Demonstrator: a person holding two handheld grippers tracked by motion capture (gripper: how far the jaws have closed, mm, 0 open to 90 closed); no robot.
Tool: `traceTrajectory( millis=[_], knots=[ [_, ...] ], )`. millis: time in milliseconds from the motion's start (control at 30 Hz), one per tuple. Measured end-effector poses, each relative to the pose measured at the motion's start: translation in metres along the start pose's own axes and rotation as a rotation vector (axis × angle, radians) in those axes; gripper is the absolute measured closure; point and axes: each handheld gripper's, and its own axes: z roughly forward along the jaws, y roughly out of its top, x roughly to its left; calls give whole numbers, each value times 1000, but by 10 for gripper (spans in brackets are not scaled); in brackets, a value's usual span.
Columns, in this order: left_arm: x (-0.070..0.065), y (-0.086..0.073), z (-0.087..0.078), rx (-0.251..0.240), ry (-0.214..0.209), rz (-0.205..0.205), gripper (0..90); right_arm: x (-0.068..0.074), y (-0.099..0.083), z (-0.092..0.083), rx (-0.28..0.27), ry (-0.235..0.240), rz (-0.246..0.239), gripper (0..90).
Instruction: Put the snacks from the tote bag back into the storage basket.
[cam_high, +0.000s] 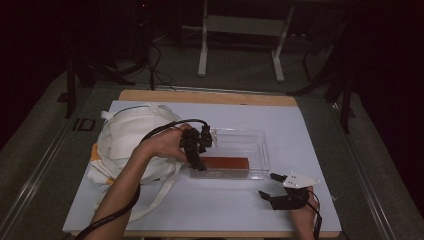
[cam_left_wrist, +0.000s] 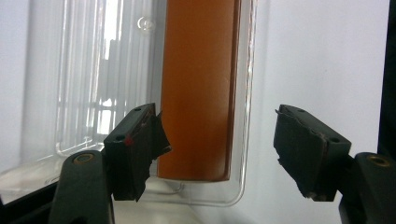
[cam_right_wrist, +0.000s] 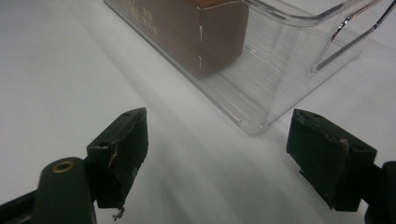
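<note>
A flat reddish-brown box lies inside a clear plastic container, along its near wall. My left gripper hovers over the box's left end, held by a hand reaching in from the left. In the left gripper view the jaws stand wide apart, and the box and the container's wall sit between them untouched. My right gripper rests low on the table in front of the container's right corner. Its jaws are open and empty, facing the box and container.
A white cloth bag with loose straps lies left of the container, under the left forearm. A white mat covers the wooden table. A white stand's legs are on the floor beyond.
</note>
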Motion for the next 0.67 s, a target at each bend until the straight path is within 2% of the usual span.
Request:
traceTrajectory(
  millis=[133,233,333,500,600,667],
  knots=[
    [-1,-4,-5,-11,11,-2,311,0,0,0,1,0,0,206],
    [-1,-8,-12,-56,10,-13,311,0,0,0,1,0,1,206],
    [-4,-14,-20,-110,26,-17,312,0,0,0,0,-1,1,206],
    [-12,-25,-30,-177,85,-36,311,0,0,0,1,0,6,205],
    [-22,-32,-31,-232,116,-41,310,-1,0,0,-2,0,10,204],
    [-31,-36,-29,-257,164,-41,297,-2,0,-1,-9,-2,22,204]
  ],
)
